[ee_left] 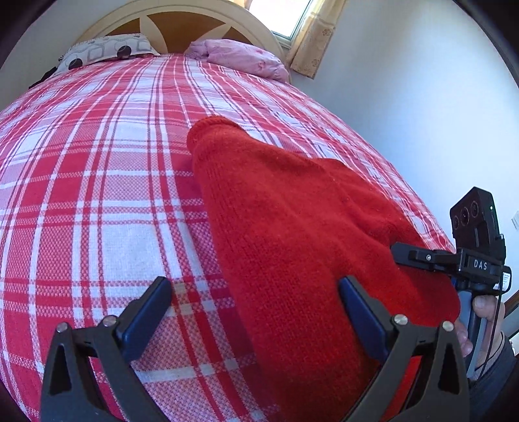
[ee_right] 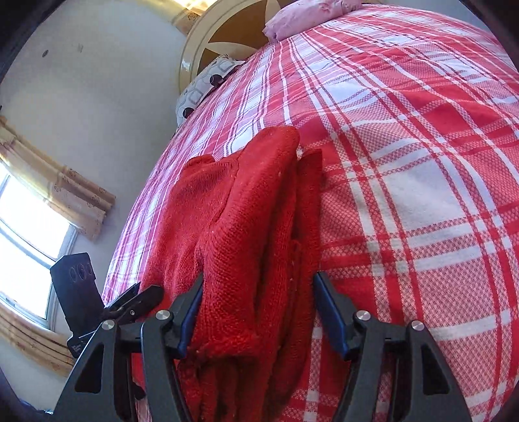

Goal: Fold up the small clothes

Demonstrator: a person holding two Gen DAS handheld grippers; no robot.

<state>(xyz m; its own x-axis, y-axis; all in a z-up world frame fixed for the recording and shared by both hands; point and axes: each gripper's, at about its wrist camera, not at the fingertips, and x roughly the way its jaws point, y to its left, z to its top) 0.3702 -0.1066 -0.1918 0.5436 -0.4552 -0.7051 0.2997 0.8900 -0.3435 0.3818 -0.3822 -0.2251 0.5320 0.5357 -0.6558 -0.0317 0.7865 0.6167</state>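
A red knit garment (ee_left: pixel 292 227) lies lengthwise on the plaid bedspread (ee_left: pixel 97 194), folded into a long strip. My left gripper (ee_left: pixel 258 310) stands open wide at its near end, one finger on the bedspread side and the other over the knit, with no grip on it. In the right wrist view the garment (ee_right: pixel 240 227) runs between the jaws of my right gripper (ee_right: pixel 259 308). Its left pad (ee_right: pixel 191 311) touches the cloth, while a sliver of bedspread shows by the right pad (ee_right: pixel 331 311). Each gripper shows in the other's view: right (ee_left: pixel 402 254), left (ee_right: pixel 142 295).
A grey patterned pillow (ee_left: pixel 107 52) and a pink pillow (ee_left: pixel 246 56) lie by the headboard (ee_left: pixel 188 26). The bed's right edge (ee_left: pixel 421 207) meets a white wall below a curtained window (ee_left: pixel 292 16). A person's hand (ee_left: pixel 483 311) holds the right gripper's handle.
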